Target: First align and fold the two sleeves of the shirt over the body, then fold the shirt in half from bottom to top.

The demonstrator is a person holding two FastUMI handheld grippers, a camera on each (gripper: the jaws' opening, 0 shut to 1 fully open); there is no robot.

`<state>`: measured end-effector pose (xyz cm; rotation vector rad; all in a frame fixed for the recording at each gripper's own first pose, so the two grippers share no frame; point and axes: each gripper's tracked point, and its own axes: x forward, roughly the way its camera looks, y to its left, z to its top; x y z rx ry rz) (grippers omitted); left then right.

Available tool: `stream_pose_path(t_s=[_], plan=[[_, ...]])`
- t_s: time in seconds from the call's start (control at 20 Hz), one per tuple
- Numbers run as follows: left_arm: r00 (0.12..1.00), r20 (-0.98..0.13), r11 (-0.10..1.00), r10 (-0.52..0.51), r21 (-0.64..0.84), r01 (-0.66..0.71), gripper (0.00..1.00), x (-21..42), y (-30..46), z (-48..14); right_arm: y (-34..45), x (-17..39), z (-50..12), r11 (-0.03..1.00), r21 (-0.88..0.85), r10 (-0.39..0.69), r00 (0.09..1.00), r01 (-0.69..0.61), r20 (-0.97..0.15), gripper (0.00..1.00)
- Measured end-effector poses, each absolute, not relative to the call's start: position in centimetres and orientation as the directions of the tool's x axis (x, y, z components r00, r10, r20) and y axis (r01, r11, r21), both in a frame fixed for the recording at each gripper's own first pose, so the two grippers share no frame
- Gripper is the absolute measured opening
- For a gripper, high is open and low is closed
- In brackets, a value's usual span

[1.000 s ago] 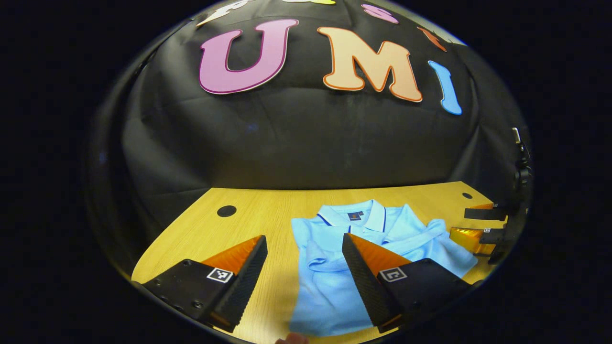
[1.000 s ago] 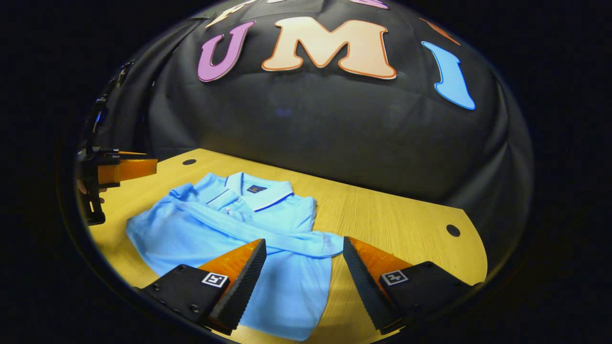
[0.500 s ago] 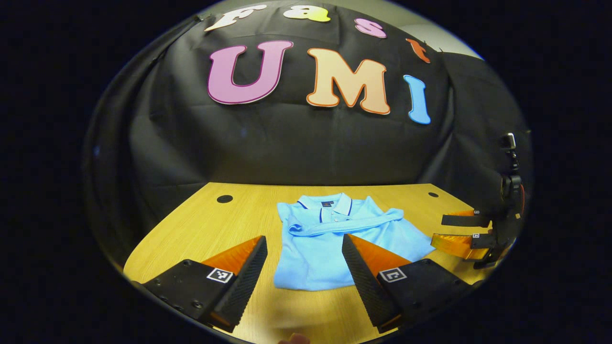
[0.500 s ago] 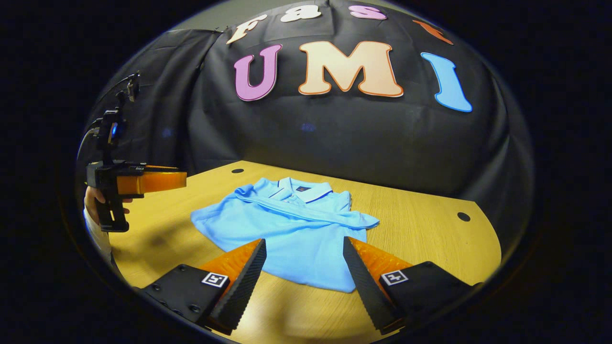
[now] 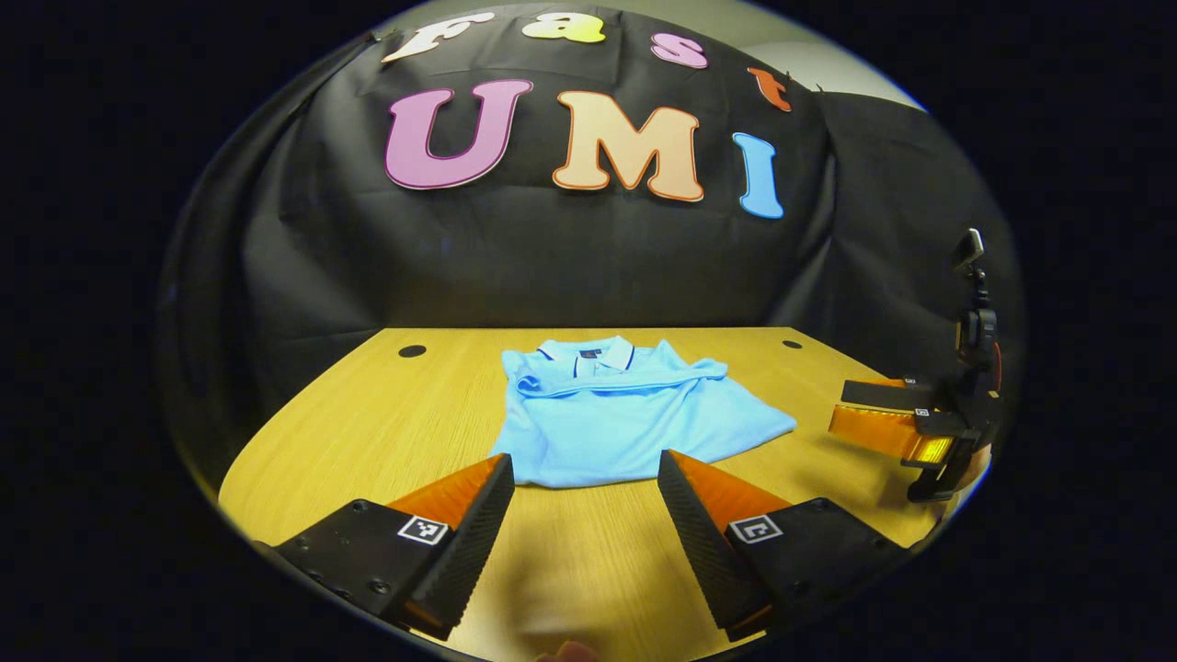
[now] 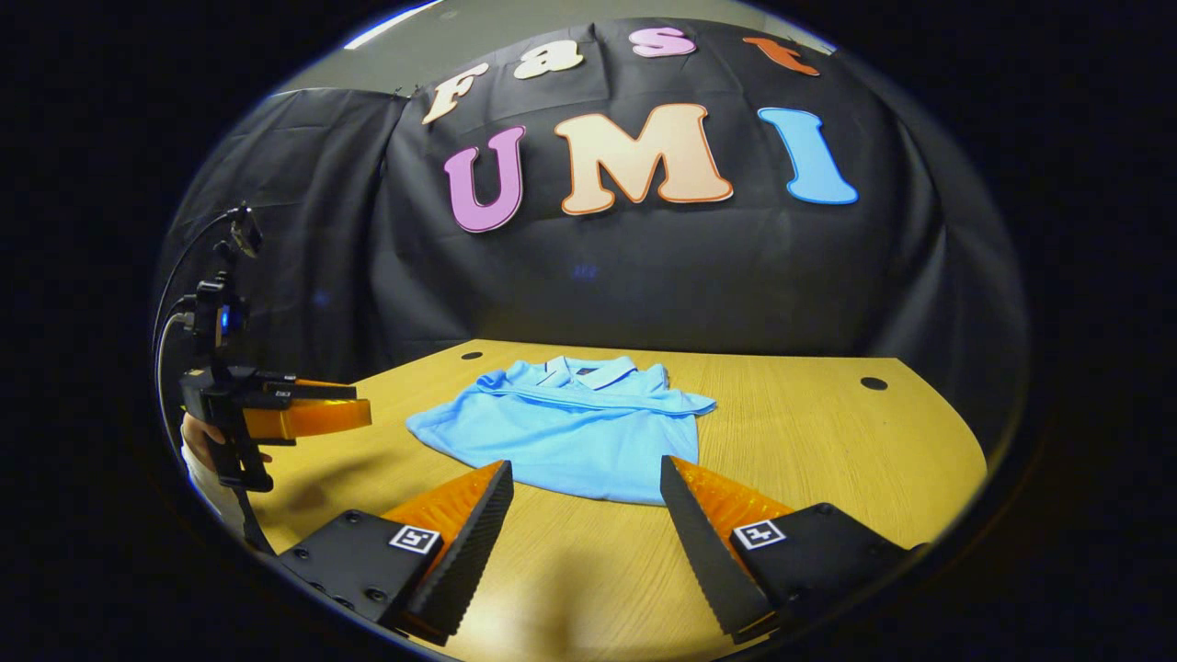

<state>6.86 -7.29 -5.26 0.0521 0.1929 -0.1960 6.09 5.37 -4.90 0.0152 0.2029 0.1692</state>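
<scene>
**Both grippers off the shirt, fingers open**

Light blue polo shirt lies flat on the wooden surface, roughly mid-surface toward the far side, collar at the far end near the black cloth wall. Sleeves are folded across the chest: one sleeve runs as a band just below the collar w/ its cuff poking out at the right edge of the body. Lower hem is the near edge; bottom half lies flat, not folded up.

Left gripper: fingers spread wide apart, nothing between them, held above bare surface just near of the shirt's hem, not touching the fabric. In the right gripper view the same tool sits at far left, well apart from the shirt, held by a hand w/ a light sleeve below it.

Right gripper: fingers likewise wide apart, empty, over bare surface near of the shirt's hem, no contact. In the left gripper view it shows at the right edge, off to the right of the shirt, above the surface.

Two small dark holes in the surface, far left and far right corners.
</scene>
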Motion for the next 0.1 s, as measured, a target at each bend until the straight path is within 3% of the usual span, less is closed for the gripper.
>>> stream_pose_path(t_s=[0.1], plan=[[0.962,-0.209,0.982,-0.173,0.036,0.185,0.94,6.65,-6.96,-5.88,5.28,5.71,-5.02,0.986,0.036,0.168,0.967,-0.164,-0.191,0.99]])
